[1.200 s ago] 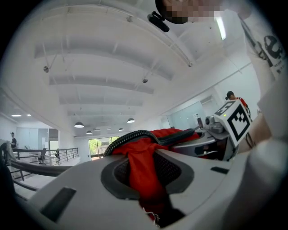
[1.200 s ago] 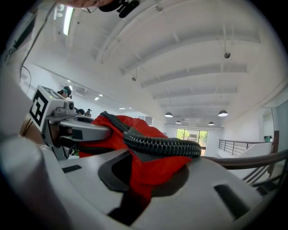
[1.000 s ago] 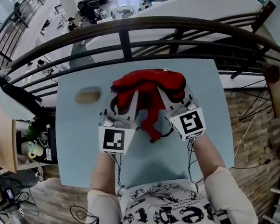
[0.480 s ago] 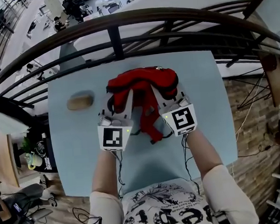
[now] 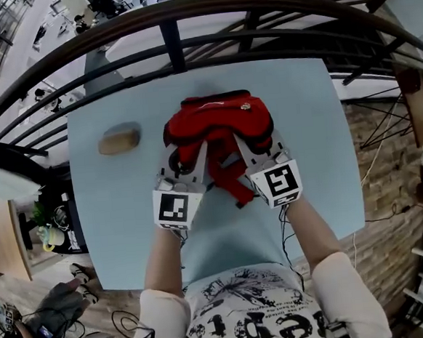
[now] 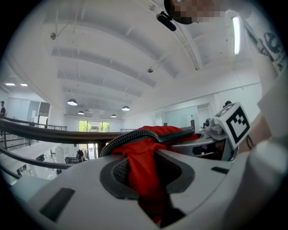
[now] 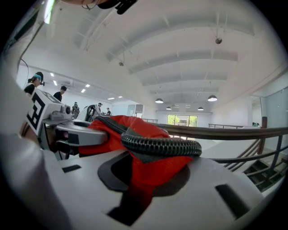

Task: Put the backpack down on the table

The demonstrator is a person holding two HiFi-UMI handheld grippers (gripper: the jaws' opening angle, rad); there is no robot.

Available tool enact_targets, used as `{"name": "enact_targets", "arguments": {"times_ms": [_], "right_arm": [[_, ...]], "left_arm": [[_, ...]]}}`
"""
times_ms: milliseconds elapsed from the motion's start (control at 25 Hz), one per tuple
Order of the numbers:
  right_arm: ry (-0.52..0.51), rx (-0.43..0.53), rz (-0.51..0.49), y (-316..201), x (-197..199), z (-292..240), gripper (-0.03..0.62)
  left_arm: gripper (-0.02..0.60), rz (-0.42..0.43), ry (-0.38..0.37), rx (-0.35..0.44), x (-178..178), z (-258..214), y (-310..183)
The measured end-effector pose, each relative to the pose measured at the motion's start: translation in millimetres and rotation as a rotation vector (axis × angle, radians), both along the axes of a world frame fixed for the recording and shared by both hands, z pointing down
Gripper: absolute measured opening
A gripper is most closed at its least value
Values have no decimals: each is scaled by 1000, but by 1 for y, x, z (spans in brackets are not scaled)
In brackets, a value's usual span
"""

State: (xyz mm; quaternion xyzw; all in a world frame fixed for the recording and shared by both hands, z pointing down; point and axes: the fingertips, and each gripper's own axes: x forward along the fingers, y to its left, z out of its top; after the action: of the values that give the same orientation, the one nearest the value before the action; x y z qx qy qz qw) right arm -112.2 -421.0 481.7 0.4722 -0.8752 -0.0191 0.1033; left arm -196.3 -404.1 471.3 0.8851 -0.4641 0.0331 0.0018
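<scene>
A red backpack (image 5: 218,120) with black trim sits bunched at the middle of the light blue table (image 5: 307,128). Its straps (image 5: 231,185) trail toward me between the two grippers. My left gripper (image 5: 183,154) grips the bag's near left side. In the left gripper view, red fabric (image 6: 143,166) is pinched between the pads. My right gripper (image 5: 257,143) grips the near right side, with red fabric and a black ribbed edge (image 7: 157,146) between its pads. Both sets of jaws are opening slightly, the fabric still in them. I cannot tell how much of the bag's underside rests on the table.
A brown oval lump (image 5: 119,141) lies on the table to the left of the backpack. A dark metal railing (image 5: 186,28) runs just past the table's far edge, with a drop to a lower floor beyond. Brick flooring (image 5: 376,173) lies to the right.
Both grippers and the backpack have sunk toward the table. The bag now sits lower and flatter, slightly further from the railing in the head view.
</scene>
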Motion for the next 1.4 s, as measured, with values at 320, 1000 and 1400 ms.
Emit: {"name": "enact_targets", "arguments": {"times_ms": [320,1000,1400], "right_arm": [[-56,-75,21,34,5,33,81],[-3,-232,-45,116,17,106,132],[10,-292,-74,139,23,135,171]], "left_arm": [[91,5,19,-24,2,34,31],[94,-57,14,-234,9,115,116],[139,-121,10,-314,7,141,140]]}}
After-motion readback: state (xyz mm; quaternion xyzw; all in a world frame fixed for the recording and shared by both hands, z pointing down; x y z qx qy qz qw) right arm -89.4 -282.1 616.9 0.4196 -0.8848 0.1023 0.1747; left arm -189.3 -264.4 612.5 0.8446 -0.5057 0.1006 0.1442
